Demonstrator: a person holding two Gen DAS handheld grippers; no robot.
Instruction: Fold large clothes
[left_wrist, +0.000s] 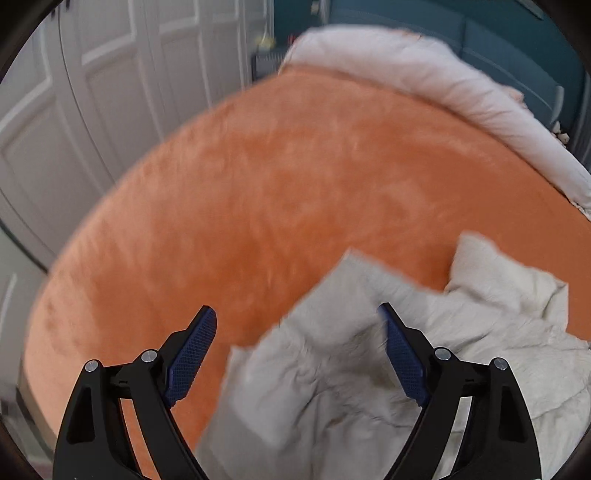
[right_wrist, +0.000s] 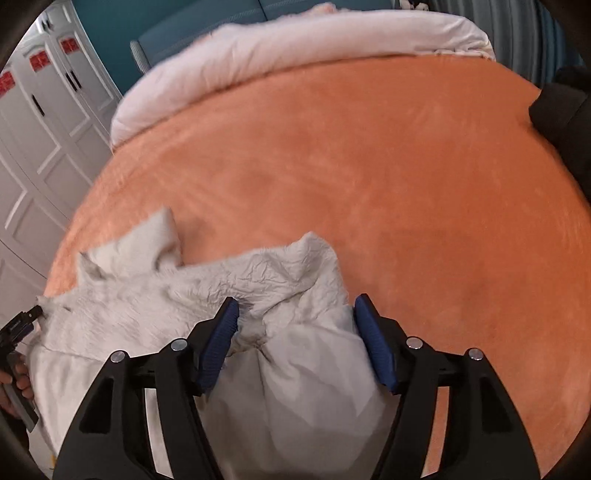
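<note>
A crumpled pale grey garment (left_wrist: 332, 387) lies bunched on the near part of an orange bedspread (left_wrist: 258, 184). My left gripper (left_wrist: 295, 310) hovers over the garment's left edge, fingers wide apart and open, with the cloth below them and neither pad pressing on it. In the right wrist view the same garment (right_wrist: 147, 306) spreads to the left, and one bulging fold sits between the fingers of my right gripper (right_wrist: 297, 300). Its jaws stand apart around that fold and look open. The left gripper's tip and a hand (right_wrist: 18, 384) show at the left edge.
A rolled white duvet (right_wrist: 295, 44) lies along the far side of the orange bedspread (right_wrist: 369, 166). White panelled wardrobe doors (left_wrist: 92, 92) stand to the left of the bed. A dark object (right_wrist: 561, 110) sits at the bed's right edge.
</note>
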